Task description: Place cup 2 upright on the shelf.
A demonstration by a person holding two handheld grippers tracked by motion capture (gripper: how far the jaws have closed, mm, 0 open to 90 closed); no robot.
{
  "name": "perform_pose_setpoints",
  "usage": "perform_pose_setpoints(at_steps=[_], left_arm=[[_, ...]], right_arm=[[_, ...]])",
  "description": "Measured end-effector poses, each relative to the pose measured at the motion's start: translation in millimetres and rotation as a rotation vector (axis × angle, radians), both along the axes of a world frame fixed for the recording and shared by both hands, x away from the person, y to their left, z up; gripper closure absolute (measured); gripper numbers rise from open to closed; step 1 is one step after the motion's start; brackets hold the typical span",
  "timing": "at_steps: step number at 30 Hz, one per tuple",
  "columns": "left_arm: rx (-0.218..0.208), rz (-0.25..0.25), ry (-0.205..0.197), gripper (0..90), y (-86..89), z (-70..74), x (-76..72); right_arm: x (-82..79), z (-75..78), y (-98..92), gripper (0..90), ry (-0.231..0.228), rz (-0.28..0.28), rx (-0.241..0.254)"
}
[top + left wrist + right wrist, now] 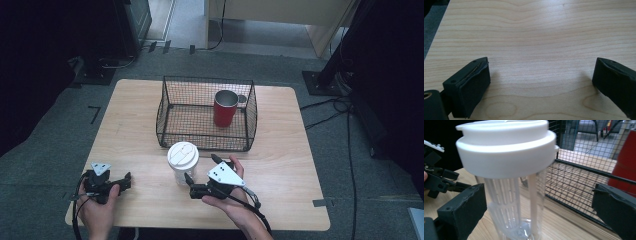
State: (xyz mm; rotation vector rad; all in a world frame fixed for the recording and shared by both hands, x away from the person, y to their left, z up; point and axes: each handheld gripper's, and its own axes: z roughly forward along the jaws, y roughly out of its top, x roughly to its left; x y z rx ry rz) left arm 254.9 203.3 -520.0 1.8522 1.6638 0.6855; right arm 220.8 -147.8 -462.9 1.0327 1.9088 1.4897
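The right gripper (539,205) stands open around a clear tumbler (511,202) with a white lid (506,147), its base cut off below, the left gripper (539,82) open over bare wooden table (536,32), and behind the tumbler a wire basket (170,107) holds a red mug (225,109).

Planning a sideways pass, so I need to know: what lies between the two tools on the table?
Bare wood. In the high view, nothing sits between the left tool and the right tool; the white-lidded cup stands just beyond that line.
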Motion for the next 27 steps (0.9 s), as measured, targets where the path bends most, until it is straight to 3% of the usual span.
perform_pose_setpoints(at_steps=[27], left_arm=[[0.000,0.000,0.000,2.0,0.0,0.0,0.0]], right_arm=[[20.1,-4.8,35.1,4.8,0.028,0.046,0.034]])
